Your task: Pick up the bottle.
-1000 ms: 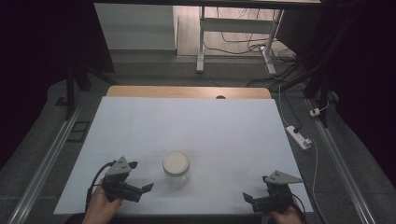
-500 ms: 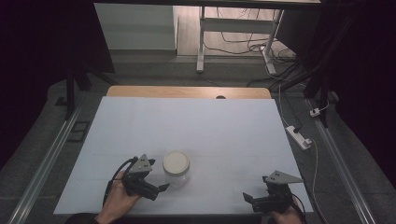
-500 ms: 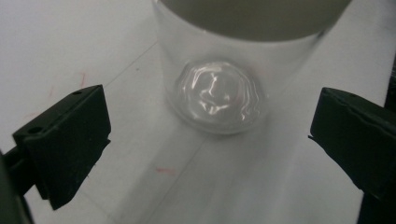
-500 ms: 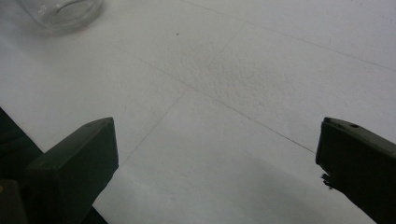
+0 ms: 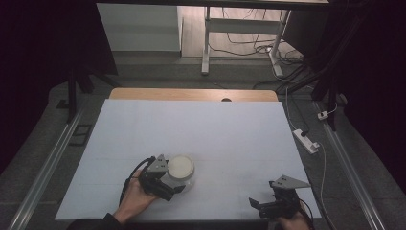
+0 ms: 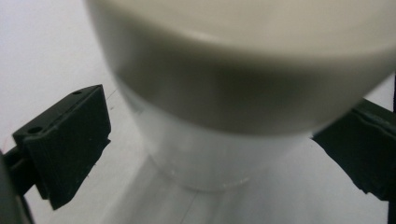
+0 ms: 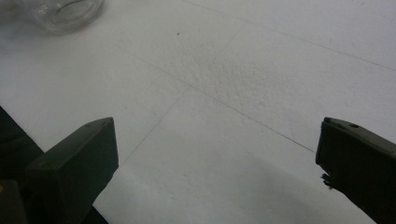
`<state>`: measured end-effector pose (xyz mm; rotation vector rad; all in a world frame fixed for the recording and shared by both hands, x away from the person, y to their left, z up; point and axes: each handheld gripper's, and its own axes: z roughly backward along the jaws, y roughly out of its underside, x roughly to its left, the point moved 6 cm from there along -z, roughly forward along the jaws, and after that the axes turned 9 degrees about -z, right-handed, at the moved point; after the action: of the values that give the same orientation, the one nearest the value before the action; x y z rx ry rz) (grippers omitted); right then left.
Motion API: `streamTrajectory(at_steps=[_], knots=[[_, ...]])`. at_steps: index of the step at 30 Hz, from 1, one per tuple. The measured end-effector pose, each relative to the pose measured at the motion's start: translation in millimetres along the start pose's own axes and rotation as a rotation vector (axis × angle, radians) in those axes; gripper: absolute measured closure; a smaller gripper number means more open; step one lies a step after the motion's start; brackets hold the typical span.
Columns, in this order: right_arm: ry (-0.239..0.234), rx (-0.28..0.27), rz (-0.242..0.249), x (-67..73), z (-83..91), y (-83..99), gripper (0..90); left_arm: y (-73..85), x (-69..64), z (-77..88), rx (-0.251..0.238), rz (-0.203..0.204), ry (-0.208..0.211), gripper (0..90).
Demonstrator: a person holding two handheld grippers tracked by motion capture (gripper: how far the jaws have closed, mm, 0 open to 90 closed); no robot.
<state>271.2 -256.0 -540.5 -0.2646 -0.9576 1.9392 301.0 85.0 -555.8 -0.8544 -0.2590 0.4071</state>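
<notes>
Right now left gripper [image 5: 178, 188] jaws spread w/ jar [image 5: 181, 168] between, not pinching; right gripper [image 5: 262, 207] spread wide.

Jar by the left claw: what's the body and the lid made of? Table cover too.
Jar: body looks like clear glass, or maybe clear plastic; see-through with soft highlights. Lid: cream, matte, likely plastic; no metallic shine. Table cover: white, matte, finely pebbled with thin seam lines, probably foam board or paper sheet. Left claw: jaws look like black matte plastic, open around the jar.
</notes>
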Motion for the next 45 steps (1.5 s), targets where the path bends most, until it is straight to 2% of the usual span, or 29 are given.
streamTrajectory(at_steps=[14, 18, 26, 33, 45], knots=[[-0.003, 0.000, 0.002, 0.5, 0.1, 0.1, 0.0, -10.5, 1.6, -6.8, -0.022, -0.035, 0.001, 1.6], [-0.003, 0.000, 0.003, 0.6, 0.1, 0.1, 0.0, -11.5, 0.7, -6.6, -0.028, -0.050, 0.002, 6.0], [-0.003, 0.001, 0.004, 0.6, 0.1, 0.1, 0.0, -10.5, 1.0, -7.8, -0.056, -0.075, 0.001, 6.3], [-0.003, 0.000, 0.006, 0.8, 0.2, 0.2, 0.0, -12.8, 0.7, -6.4, -0.018, -0.061, 0.007, 6.8], [-0.005, 0.001, 0.010, 1.0, 0.3, 0.3, 0.0, -15.7, 0.9, -4.7, 0.005, -0.062, -0.002, 6.9]])
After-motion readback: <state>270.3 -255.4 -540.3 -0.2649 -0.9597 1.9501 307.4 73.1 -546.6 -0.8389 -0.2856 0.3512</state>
